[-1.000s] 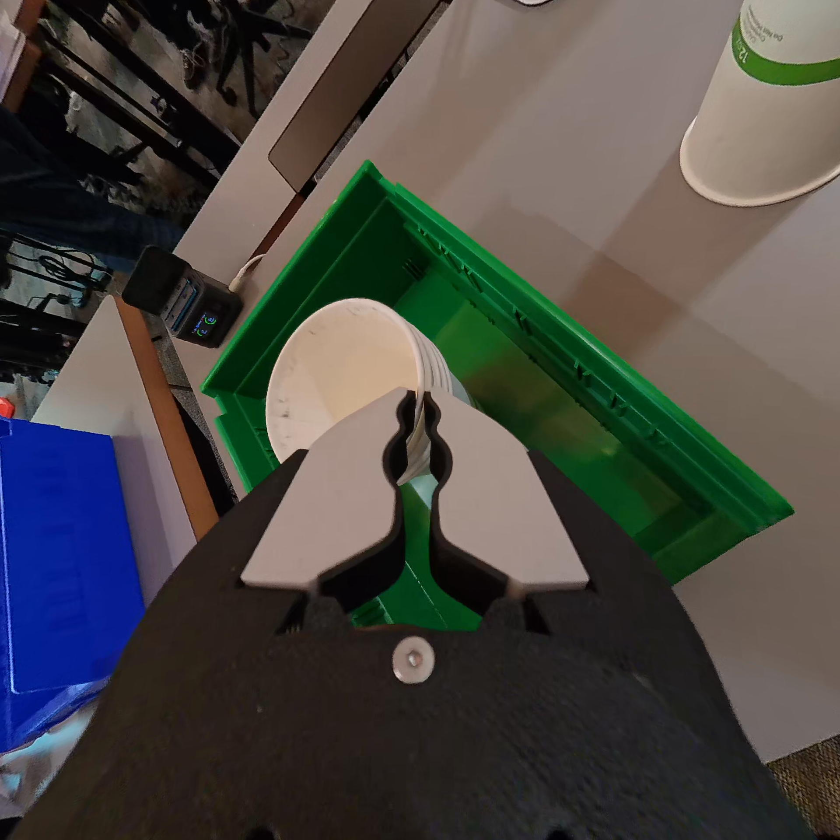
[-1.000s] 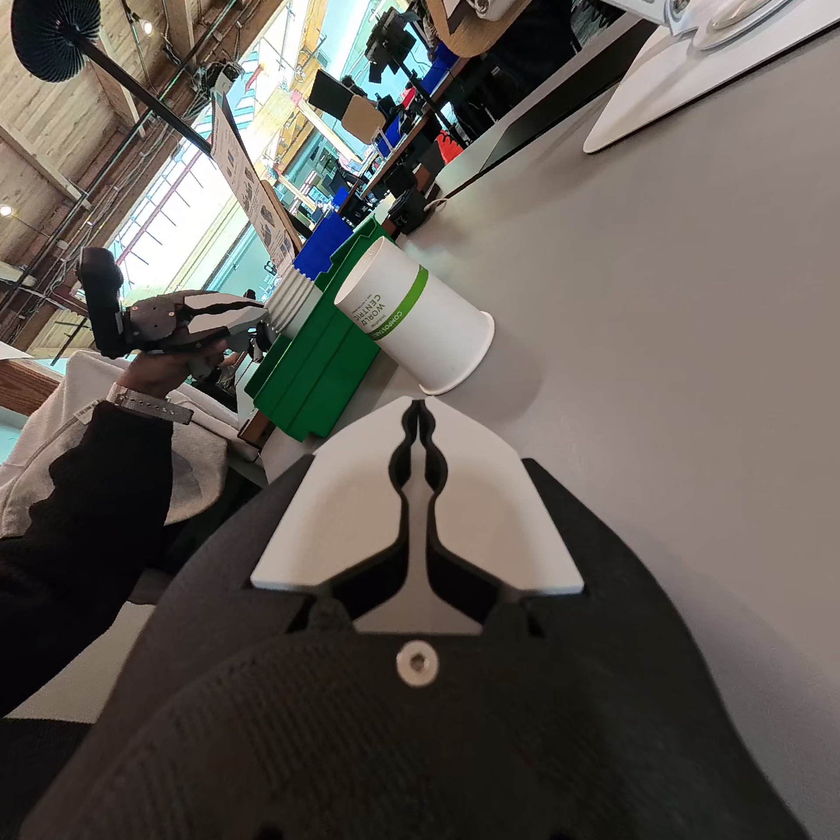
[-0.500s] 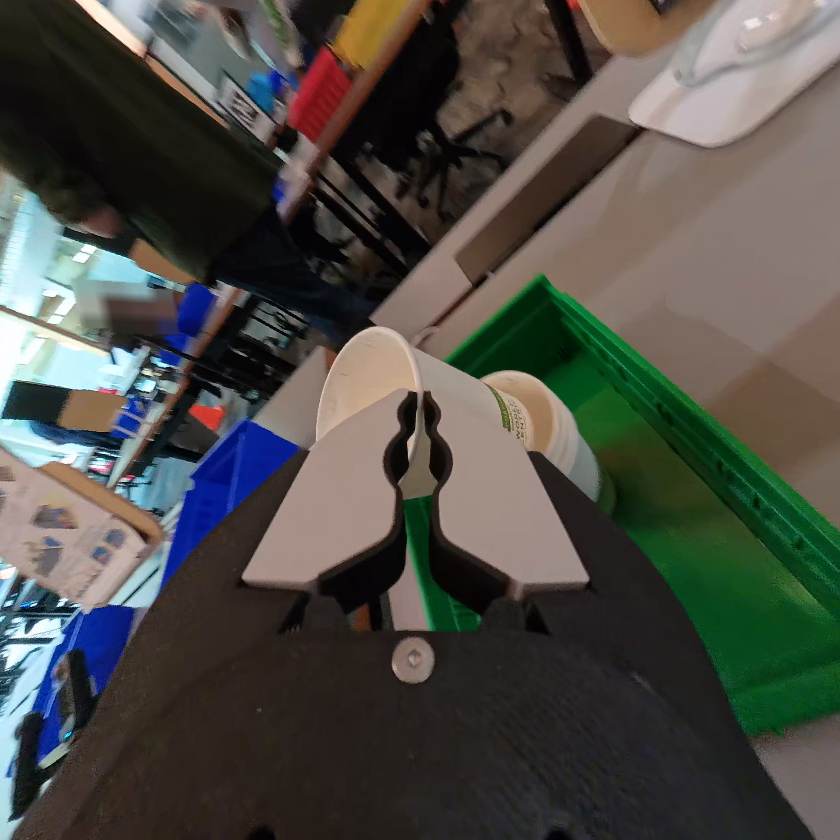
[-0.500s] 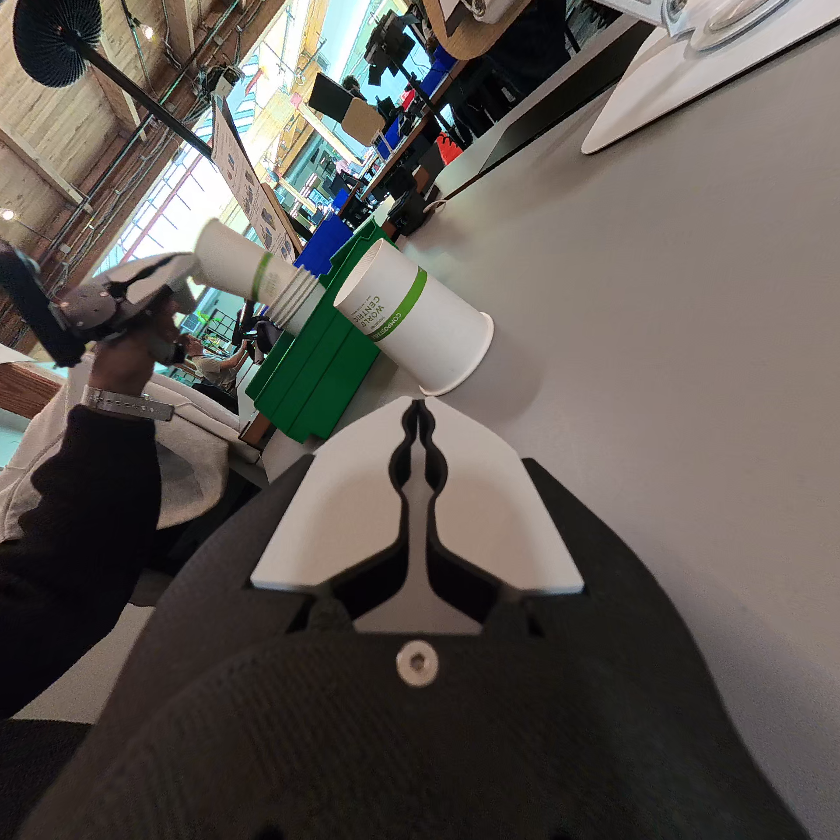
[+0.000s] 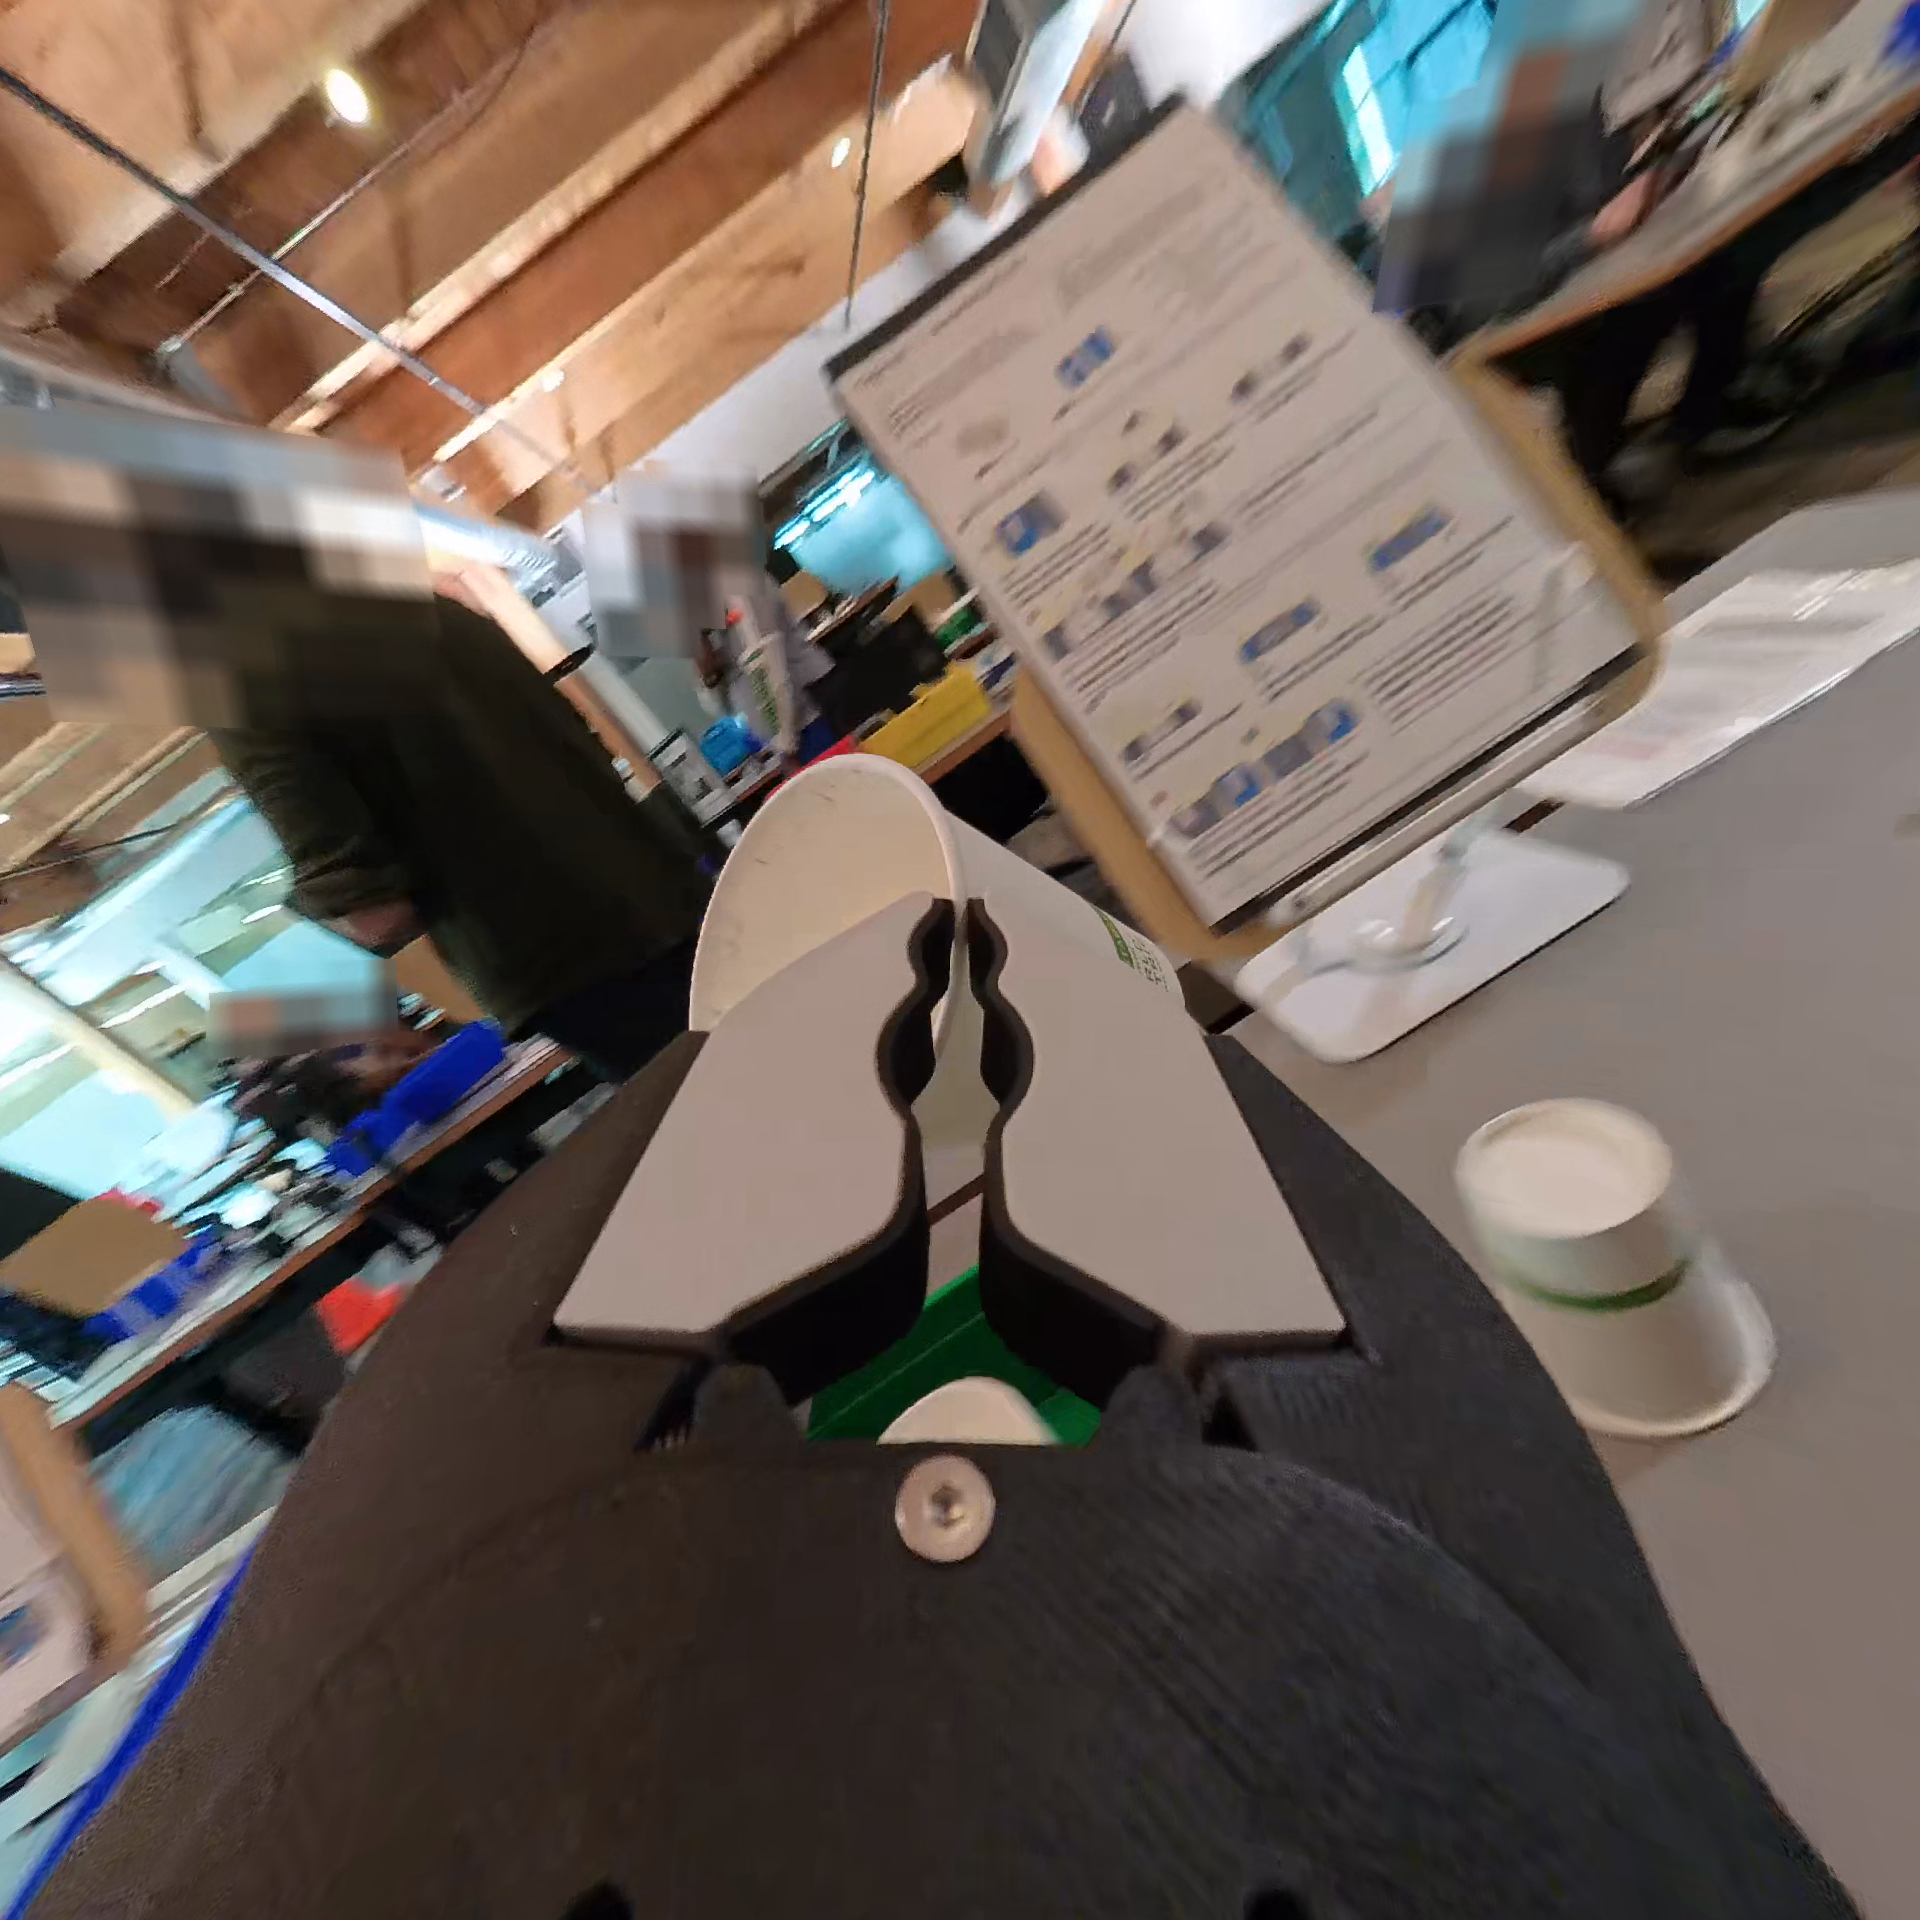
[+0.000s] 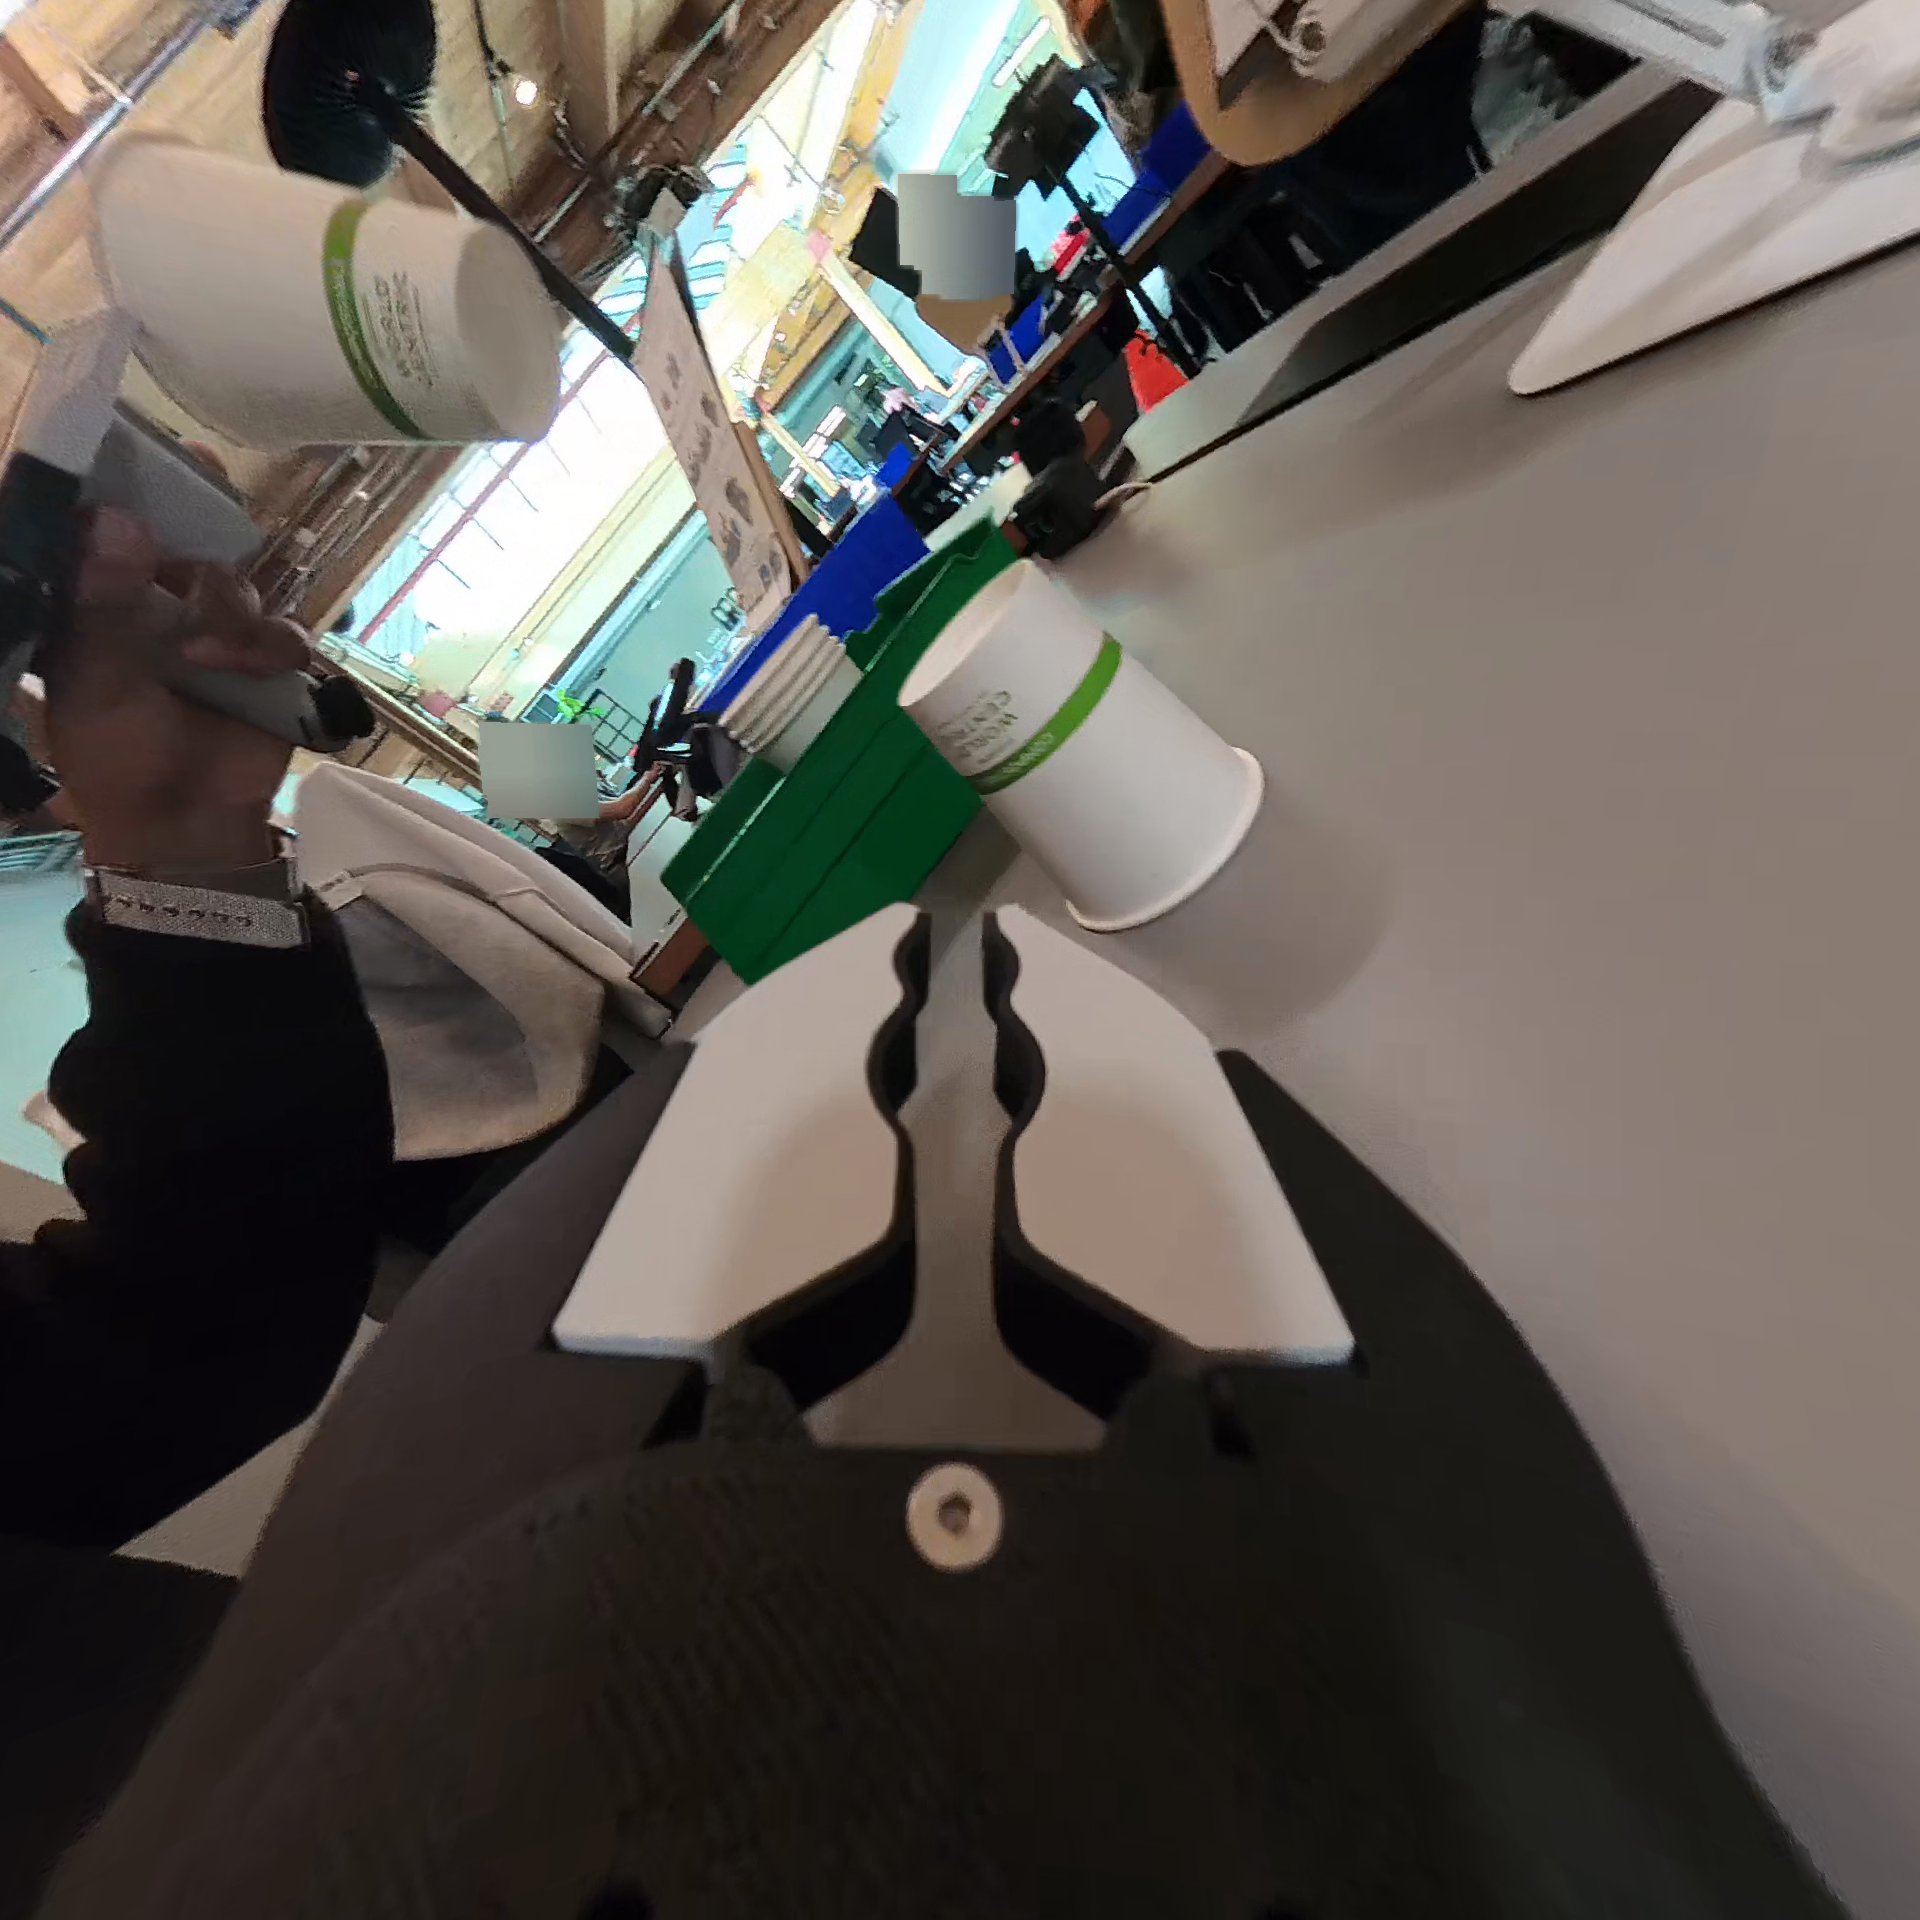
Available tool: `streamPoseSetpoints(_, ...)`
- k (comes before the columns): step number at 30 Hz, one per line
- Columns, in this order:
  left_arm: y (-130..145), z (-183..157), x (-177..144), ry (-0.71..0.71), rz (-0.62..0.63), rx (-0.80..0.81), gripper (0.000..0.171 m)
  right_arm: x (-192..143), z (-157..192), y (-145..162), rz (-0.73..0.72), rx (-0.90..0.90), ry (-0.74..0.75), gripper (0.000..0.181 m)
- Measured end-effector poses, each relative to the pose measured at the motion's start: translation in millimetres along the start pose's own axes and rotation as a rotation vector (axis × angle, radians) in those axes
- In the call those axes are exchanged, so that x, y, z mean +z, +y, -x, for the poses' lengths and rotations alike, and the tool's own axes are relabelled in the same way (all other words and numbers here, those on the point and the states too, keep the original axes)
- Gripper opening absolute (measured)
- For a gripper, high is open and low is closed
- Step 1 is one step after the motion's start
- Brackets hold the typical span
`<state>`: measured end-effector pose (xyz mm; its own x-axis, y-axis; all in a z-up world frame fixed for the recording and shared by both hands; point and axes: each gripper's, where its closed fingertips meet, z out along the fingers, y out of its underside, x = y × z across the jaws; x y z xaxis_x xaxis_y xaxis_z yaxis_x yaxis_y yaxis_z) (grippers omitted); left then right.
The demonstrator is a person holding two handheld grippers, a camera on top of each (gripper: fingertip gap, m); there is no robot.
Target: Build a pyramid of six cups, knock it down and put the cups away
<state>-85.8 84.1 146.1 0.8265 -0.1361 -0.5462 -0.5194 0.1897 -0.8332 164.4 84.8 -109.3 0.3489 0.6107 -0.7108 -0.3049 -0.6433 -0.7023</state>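
Note:
My left gripper point(image 5: 958, 914) is shut on the rim of a white paper cup with a green band point(image 5: 831, 883). It holds the cup on its side, high above the table. The held cup also shows in the right wrist view point(image 6: 312, 312), top left, above the person's hand point(image 6: 156, 644). A green bin point(image 6: 831, 831) on the grey table holds a stack of the same cups point(image 6: 790, 686). Another cup point(image 6: 1091, 769) stands upside down beside the bin and also shows in the left wrist view point(image 5: 1600, 1278). My right gripper point(image 6: 958, 920) is empty, low over the table just short of that cup, its jaws a narrow gap apart.
A poster board point(image 5: 1247, 499) on a white flat base point(image 5: 1434, 935) stands at the back of the table, with papers point(image 5: 1766, 665) beside it. A blue bin point(image 6: 862, 561) and a small black device with a cable point(image 6: 1060, 499) sit beyond the green bin. People stand in the background.
My left gripper has pulled one cup off the stack in the green bin, raised it high and swung it level. My right gripper's jaws have parted slightly; it stays in place.

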Motion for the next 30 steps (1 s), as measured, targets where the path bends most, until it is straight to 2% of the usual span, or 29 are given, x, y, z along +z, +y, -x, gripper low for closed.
streamPoseSetpoints(5, -49, -66, 8, 0.130, -0.174, -0.203, 0.004, 3, 24, -5, -0.055, -0.047, -0.070, 0.036)
streamPoseSetpoints(9, -66, -123, 18, 0.213, -0.273, -0.379, 0.004, 1, 58, -14, -0.144, 0.011, -0.240, 0.047)
streamPoseSetpoints(11, -70, -159, 20, 0.309, -0.319, -0.497, 0.004, -7, 77, -24, -0.230, 0.058, -0.352, 0.048)
streamPoseSetpoints(14, -63, -206, 23, 0.406, -0.321, -0.660, 0.004, -23, 89, -44, -0.374, 0.162, -0.462, 0.053)
streamPoseSetpoints(19, -47, -263, 14, 0.510, -0.336, -0.770, 0.003, -41, 66, -65, -0.507, 0.317, -0.473, 0.060)
streamPoseSetpoints(23, -30, -294, 3, 0.595, -0.321, -0.834, 0.003, -49, 45, -73, -0.568, 0.377, -0.439, 0.062)
streamPoseSetpoints(26, -21, -316, -7, 0.717, -0.294, -0.889, 0.004, -55, 38, -78, -0.603, 0.385, -0.430, 0.060)
streamPoseSetpoints(30, -11, -331, -13, 0.836, -0.275, -0.918, 0.004, -55, 36, -79, -0.586, 0.347, -0.416, 0.062)
